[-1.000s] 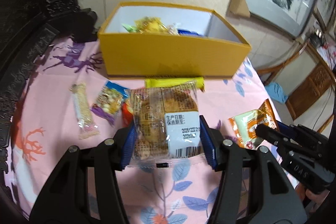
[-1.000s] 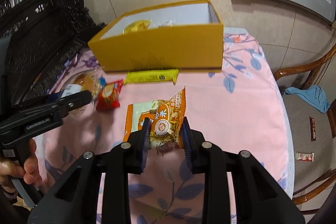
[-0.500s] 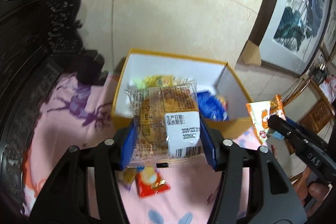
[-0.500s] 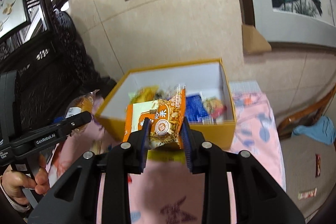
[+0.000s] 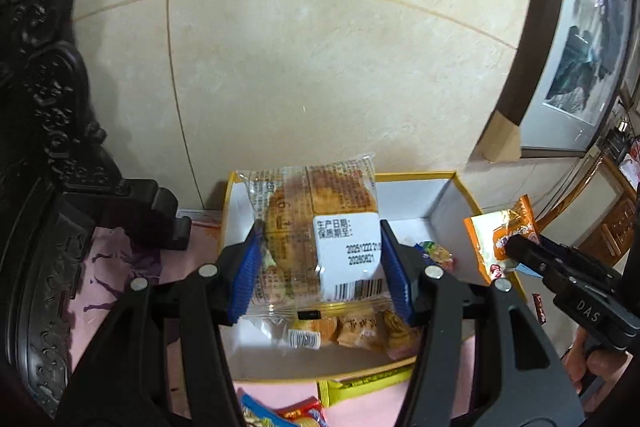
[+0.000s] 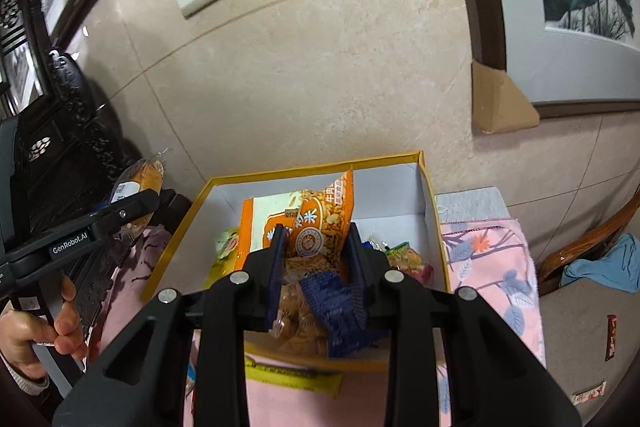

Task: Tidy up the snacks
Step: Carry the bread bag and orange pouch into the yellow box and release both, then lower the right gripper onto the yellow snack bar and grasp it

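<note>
The left gripper [image 5: 320, 267] pinches a clear crinkly pastry pack [image 5: 316, 227] over the yellow box [image 5: 460, 183]; the right gripper [image 6: 316, 255] pinches a glossy orange pouch [image 6: 308, 215] above it too. Wrappers inside are half hidden by the black fingers; the pink cloth [image 6: 488, 267] is patterned.

Pink floral tablecloth [image 6: 486, 259] — yellow box [image 6: 296, 171] and yellow packet [image 6: 292, 375] on it.

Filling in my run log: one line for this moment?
left gripper: shut on pastry packet | right gripper: shut on orange snack bag | both over yellow box
</note>
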The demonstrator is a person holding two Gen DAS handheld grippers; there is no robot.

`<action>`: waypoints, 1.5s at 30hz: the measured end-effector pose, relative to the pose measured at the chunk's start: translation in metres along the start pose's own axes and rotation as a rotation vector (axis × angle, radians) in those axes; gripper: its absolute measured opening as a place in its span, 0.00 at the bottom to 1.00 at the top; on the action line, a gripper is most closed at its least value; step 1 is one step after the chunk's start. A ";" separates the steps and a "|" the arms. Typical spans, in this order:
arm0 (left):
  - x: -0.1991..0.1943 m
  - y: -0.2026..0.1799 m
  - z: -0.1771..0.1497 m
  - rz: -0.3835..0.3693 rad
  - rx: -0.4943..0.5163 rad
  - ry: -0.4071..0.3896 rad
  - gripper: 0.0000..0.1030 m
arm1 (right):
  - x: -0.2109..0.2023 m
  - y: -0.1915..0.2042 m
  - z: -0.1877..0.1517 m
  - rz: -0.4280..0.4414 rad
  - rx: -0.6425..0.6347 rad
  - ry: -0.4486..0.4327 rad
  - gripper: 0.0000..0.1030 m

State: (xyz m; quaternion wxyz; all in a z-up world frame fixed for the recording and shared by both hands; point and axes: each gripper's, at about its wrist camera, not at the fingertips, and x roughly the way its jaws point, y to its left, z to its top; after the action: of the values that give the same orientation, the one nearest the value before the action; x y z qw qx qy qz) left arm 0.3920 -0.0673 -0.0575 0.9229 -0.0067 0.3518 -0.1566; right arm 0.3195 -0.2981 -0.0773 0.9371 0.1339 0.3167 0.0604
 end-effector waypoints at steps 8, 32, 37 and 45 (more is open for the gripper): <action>0.055 -0.001 -0.001 0.041 0.003 0.101 0.62 | 0.042 -0.001 0.007 -0.031 -0.003 0.076 0.32; -0.051 0.059 -0.132 0.166 -0.119 0.072 0.88 | 0.030 0.051 -0.118 0.289 -0.353 0.371 0.55; -0.056 0.064 -0.170 0.157 -0.168 0.144 0.88 | 0.056 0.068 -0.133 0.301 -0.494 0.390 0.55; -0.073 0.062 -0.203 0.138 -0.171 0.178 0.88 | 0.104 0.077 -0.149 0.283 -0.708 0.449 0.56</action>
State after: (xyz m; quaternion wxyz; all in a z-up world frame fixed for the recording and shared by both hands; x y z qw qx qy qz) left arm 0.2261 0.0328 -0.1701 0.8926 -0.0473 0.4441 -0.0620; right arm 0.3085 -0.1725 -0.2286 0.8157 -0.1696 0.4509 0.3203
